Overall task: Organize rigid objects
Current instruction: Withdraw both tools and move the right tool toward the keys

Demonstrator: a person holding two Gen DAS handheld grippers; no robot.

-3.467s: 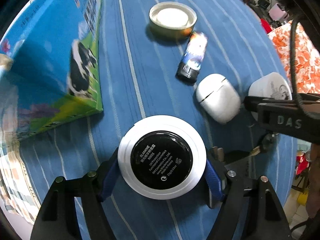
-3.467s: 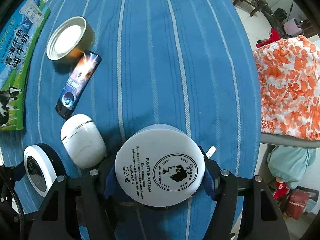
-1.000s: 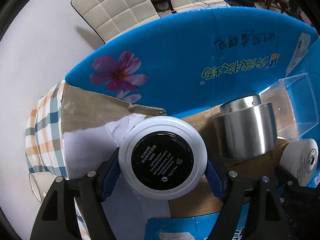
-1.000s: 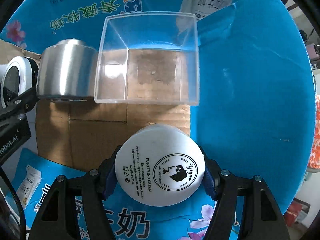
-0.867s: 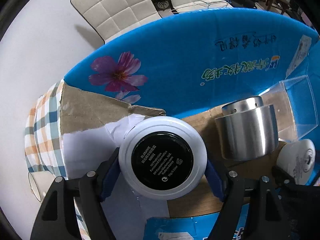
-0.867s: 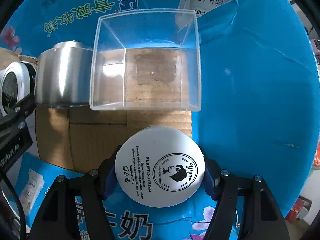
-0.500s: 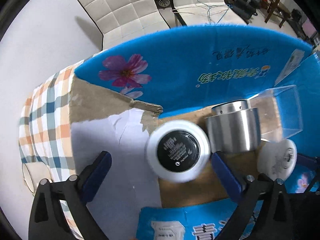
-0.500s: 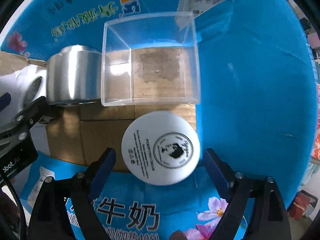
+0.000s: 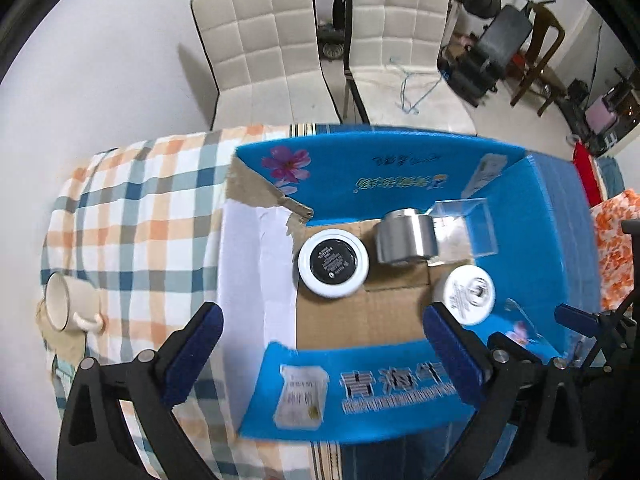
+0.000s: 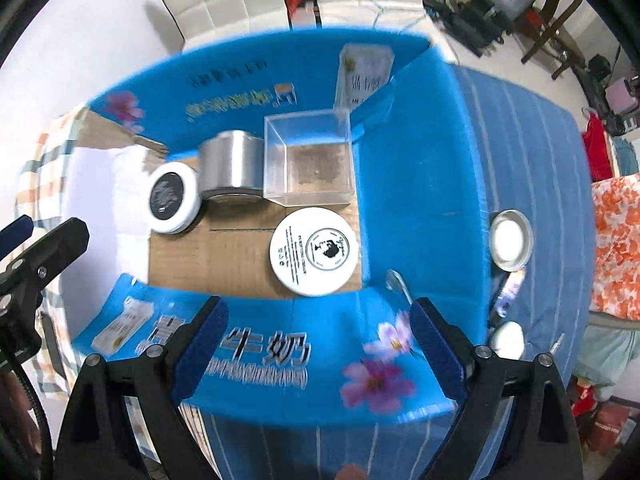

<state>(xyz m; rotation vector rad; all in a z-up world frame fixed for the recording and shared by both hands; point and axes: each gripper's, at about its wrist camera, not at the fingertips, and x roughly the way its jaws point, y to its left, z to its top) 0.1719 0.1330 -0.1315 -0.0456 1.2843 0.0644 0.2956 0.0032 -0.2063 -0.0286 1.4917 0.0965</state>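
Note:
A blue cardboard box (image 9: 360, 396) (image 10: 400, 168) stands open on the table. On its brown floor lie a black-lidded white jar (image 9: 333, 262) (image 10: 173, 203), a white cream jar (image 9: 469, 295) (image 10: 314, 256), a steel tin (image 9: 405, 237) (image 10: 232, 172) and a clear plastic box (image 9: 468, 226) (image 10: 308, 160). My left gripper (image 9: 320, 352) is open and empty above the box's near wall. My right gripper (image 10: 316, 348) is open and empty, also above the near wall.
A checked cloth (image 9: 132, 216) with a white mug (image 9: 68, 308) lies left of the box. On the blue striped cloth (image 10: 540, 152) to the right sit a gold-rimmed tin (image 10: 510, 240), a small tube (image 10: 506, 292) and a white case (image 10: 508, 338). White chairs (image 9: 272, 48) stand behind.
Both grippers opened and let go of their jars inside the box, then rose and pulled back. The jars now rest on the box floor.

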